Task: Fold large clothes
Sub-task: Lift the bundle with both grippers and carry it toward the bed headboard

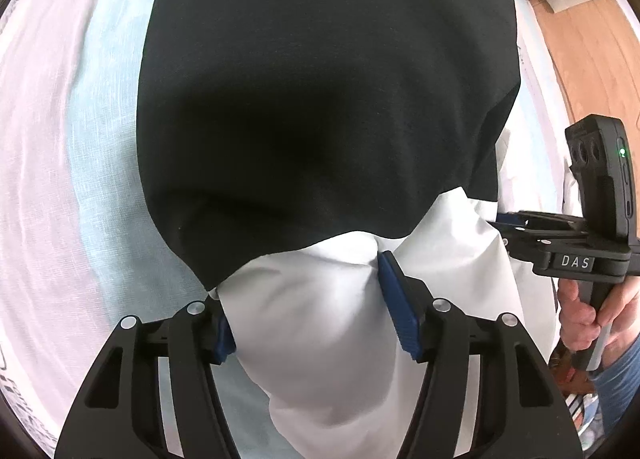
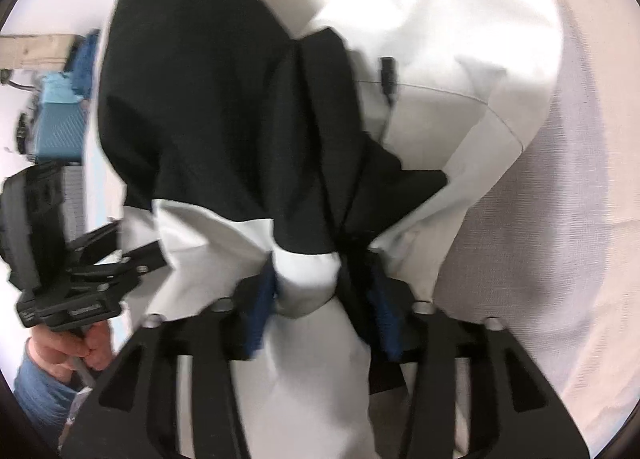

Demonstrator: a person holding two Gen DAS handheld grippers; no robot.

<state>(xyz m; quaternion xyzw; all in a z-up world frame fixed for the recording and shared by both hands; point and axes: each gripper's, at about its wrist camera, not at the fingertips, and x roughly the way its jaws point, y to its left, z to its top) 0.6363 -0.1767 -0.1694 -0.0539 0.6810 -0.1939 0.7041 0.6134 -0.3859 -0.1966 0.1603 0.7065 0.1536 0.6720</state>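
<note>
The left tool (image 1: 304, 307) is clamped on a bunched white section of the black-and-white garment (image 1: 320, 99), which hangs forward over the pale sheet (image 1: 60, 139). The right tool (image 2: 320, 299) is clenched on a gathered white and black fold of the same garment. Each hand (image 1: 580, 315) grips its handle.

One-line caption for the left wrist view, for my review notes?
Left gripper pinches the white part of a black-and-white garment over a pale bedsheet; the right gripper grips it alongside.
</note>
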